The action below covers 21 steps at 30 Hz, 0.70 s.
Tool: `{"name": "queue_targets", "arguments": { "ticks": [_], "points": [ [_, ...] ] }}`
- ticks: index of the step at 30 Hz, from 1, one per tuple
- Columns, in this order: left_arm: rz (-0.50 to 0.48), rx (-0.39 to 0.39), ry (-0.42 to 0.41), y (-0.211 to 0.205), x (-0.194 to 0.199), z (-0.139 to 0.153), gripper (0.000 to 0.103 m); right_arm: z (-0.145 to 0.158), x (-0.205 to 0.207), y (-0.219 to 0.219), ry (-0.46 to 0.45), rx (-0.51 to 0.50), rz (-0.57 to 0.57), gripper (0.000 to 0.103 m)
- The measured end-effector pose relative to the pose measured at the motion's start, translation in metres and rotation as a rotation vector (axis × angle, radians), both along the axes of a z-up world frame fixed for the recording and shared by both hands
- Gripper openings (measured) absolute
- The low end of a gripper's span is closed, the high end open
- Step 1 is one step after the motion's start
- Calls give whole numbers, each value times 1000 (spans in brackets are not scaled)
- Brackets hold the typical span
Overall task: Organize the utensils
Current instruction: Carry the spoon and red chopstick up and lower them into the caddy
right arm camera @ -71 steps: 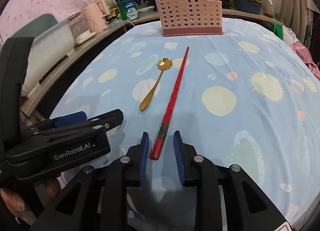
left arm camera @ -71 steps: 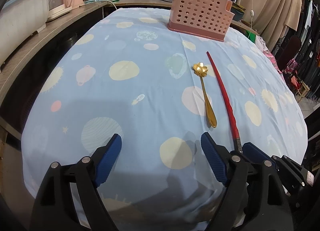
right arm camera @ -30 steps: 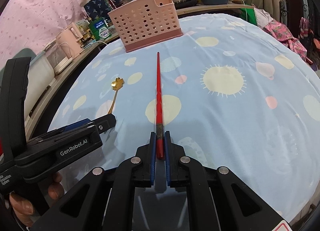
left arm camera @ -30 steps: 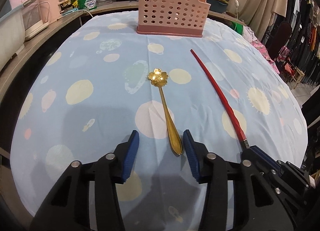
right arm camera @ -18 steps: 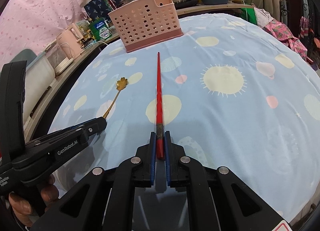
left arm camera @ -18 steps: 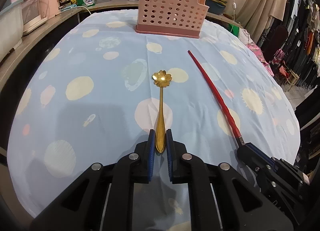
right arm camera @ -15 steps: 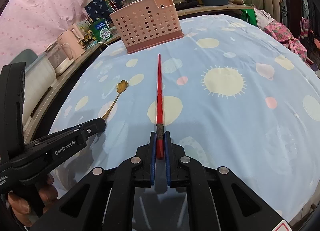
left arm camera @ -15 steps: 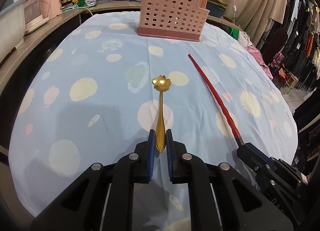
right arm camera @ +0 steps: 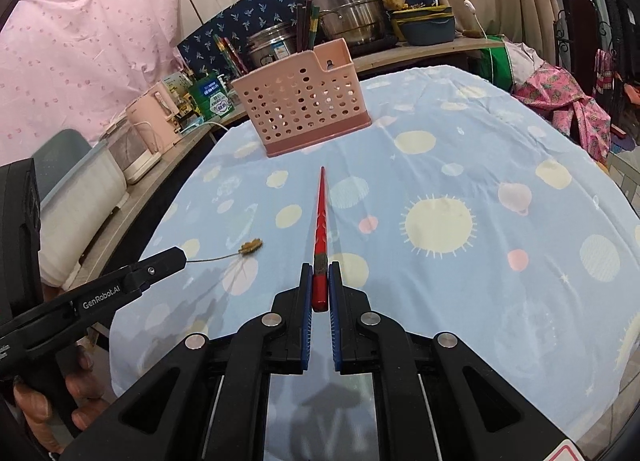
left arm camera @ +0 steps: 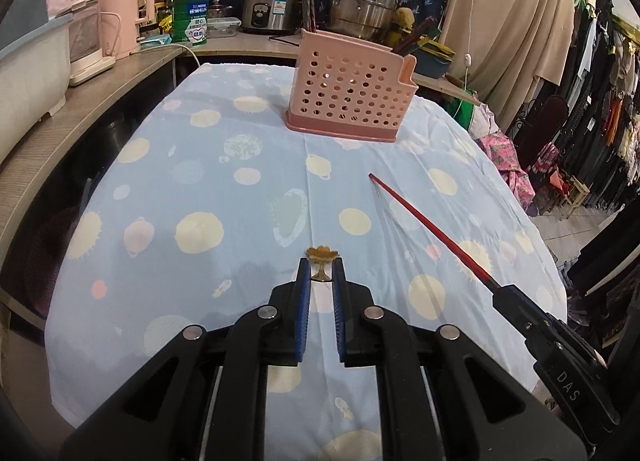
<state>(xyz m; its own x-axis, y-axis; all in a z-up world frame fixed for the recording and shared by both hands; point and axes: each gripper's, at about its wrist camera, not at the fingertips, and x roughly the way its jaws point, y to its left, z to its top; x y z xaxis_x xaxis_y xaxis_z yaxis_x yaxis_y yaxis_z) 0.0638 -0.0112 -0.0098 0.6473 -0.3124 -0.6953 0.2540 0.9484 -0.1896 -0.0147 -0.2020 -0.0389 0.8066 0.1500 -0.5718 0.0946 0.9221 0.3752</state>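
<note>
**Both utensils held short of the basket**

Left gripper (left arm camera: 319, 276) clamps the gold spoon (left arm camera: 321, 256) (flower bowl forward), well short of the pink basket (left arm camera: 347, 101). Right gripper (right arm camera: 320, 281) pinches the red chopstick (right arm camera: 320, 221), its tip pointing toward the basket.

Gold spoon (left arm camera: 321, 254), red chopstick (right arm camera: 320, 221), pink perforated basket (left arm camera: 347, 103).

Two fisheye views, each looking forward along its own claw, raised above and angled down on the counter (left arm camera: 192, 165) under a blue dotted cloth.

Left wrist view: left claw (left arm camera: 321, 273) close at 6 o'clock, pink basket (left arm camera: 348, 101) far at 12, right claw (left arm camera: 500, 293) at 4.

Right wrist view: right claw (right arm camera: 320, 275) close at 6 o'clock, same basket (right arm camera: 300, 105) at 12, left claw (right arm camera: 178, 255) at 9.

Shared: cloth, basket, back shelf with steel pots (left arm camera: 366, 1).
</note>
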Motion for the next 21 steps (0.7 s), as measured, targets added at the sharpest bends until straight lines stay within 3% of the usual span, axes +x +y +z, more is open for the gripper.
{"name": "queue_targets", "arguments": {
  "ticks": [7,9,21],
  "points": [
    [13,-11,-47,4,12,22,8,33,3,-14,-85,0,-25,7],
    [15,-10,-59,4,17,28,1,42,6,-19,-110,5,-31,7],
    [27,6,-104,5,35,47,1,80,26,-37,-206,19,-51,7]
  ]
}}
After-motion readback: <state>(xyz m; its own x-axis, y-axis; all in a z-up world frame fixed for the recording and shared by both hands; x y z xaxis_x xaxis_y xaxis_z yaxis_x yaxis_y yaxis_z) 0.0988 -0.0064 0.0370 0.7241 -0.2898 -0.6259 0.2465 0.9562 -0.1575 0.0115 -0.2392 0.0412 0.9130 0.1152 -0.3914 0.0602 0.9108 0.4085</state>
